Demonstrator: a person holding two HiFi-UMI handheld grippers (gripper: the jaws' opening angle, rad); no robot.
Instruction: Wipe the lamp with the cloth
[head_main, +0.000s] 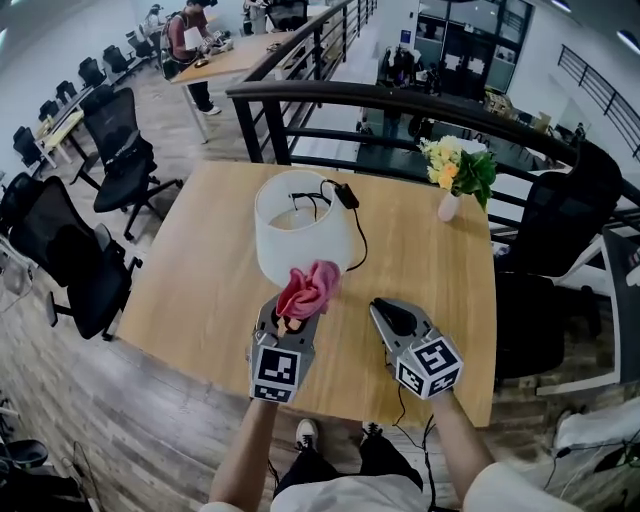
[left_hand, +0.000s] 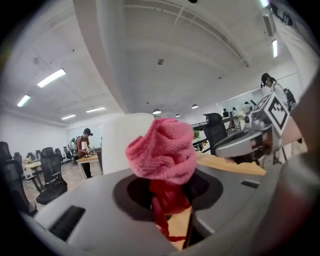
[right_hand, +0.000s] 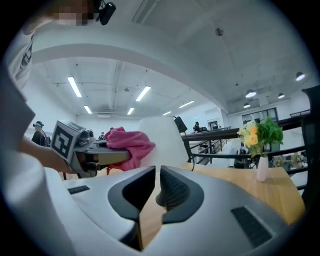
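On the wooden table (head_main: 200, 270), the white lamp (head_main: 300, 225) is stood upright near the middle, with its black cord (head_main: 355, 235) trailed down the shade's right side. Just in front of it, the pink cloth (head_main: 308, 290) is clamped in a bunch by the left gripper (head_main: 292, 322). Contact between cloth and shade can't be confirmed. The right gripper (head_main: 383, 308) is held alongside, its jaws parted by a narrow slit with nothing between them. A flower vase (head_main: 450, 205) is seen at the far right edge.

Wooden table (head_main: 200, 270) fills mid-frame; on it 1 white lamp (head_main: 300, 225) at centre, its black cord (head_main: 357, 232), and 1 flower vase (head_main: 449, 205) upper right.
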